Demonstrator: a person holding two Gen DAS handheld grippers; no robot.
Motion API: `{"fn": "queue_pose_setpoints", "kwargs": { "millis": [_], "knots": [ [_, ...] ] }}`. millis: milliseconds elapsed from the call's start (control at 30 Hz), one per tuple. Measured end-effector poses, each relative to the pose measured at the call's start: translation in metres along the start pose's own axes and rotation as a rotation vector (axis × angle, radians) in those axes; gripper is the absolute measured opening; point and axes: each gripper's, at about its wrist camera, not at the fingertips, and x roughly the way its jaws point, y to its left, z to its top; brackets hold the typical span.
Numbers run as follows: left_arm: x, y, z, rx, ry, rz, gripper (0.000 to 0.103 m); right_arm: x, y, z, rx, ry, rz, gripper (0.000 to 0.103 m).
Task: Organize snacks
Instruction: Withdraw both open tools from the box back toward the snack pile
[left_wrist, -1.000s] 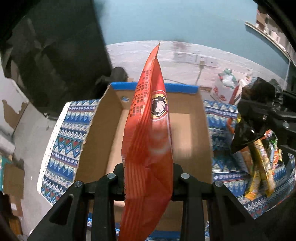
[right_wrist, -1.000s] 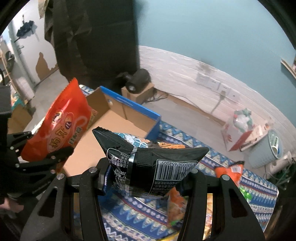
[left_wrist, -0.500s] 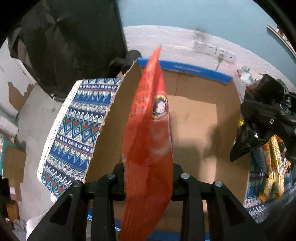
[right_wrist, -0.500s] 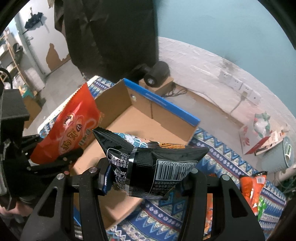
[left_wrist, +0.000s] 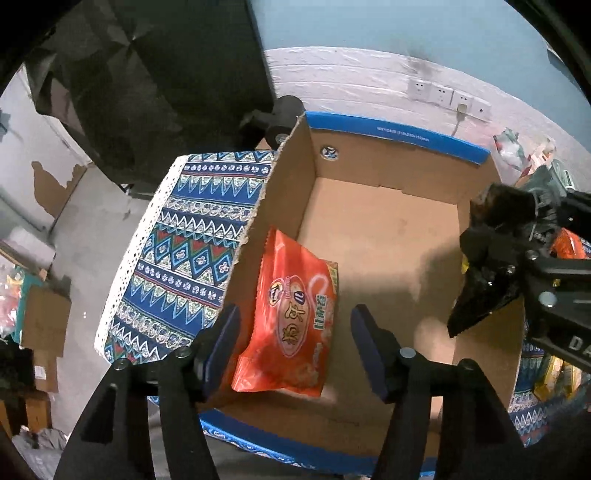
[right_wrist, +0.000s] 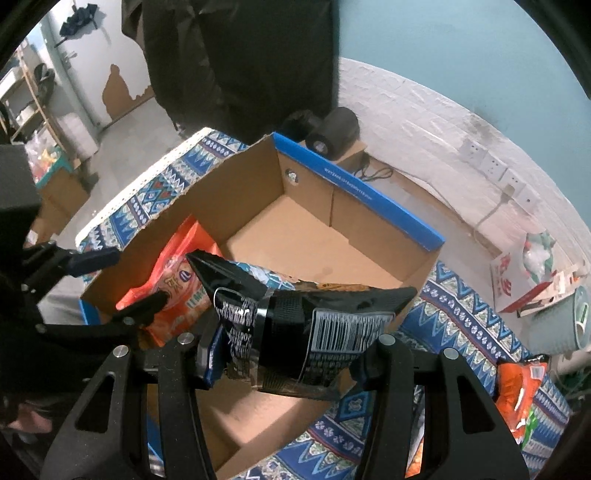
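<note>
- My left gripper (left_wrist: 295, 325) is spread above the red snack bag (left_wrist: 295, 317), which seems to lean on the cardboard box (left_wrist: 388, 236)'s left wall.
- My right gripper (right_wrist: 284, 350) pinches the black snack bag (right_wrist: 295, 325) over the box's bare floor.

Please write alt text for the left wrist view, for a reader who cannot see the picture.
The left gripper is open above a cardboard box, and a red snack bag lies inside against the box's left wall. At the right edge the right gripper holds a black snack bag over the box, which sits on a patterned blue cloth.
</note>
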Motion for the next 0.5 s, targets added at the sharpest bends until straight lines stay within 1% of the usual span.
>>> {"fn": "queue_pose_setpoints", "kwargs": {
  "millis": [67, 400, 433, 467, 500],
  "knots": [
    [-0.002, 0.002, -0.001, 0.001, -0.004, 0.007, 0.064, 0.004, 0.001, 0.0, 0.004, 0.013, 0.013, 0.052],
    [-0.005, 0.009, 0.0, -0.019, -0.006, 0.013, 0.064, 0.018, 0.006, -0.003, -0.009, 0.055, 0.018, 0.053],
    [-0.006, 0.009, 0.0, -0.019, -0.006, 0.012, 0.064, 0.018, 0.005, -0.003, -0.005, 0.054, 0.02, 0.055],
    [-0.007, 0.008, 0.0, -0.018, -0.006, 0.009, 0.064, 0.016, 0.005, -0.003, -0.002, 0.052, 0.018, 0.06],
    [-0.008, 0.006, 0.0, -0.015, -0.008, 0.007, 0.064, 0.015, 0.004, -0.003, 0.0, 0.05, 0.016, 0.064]
  ]
}}
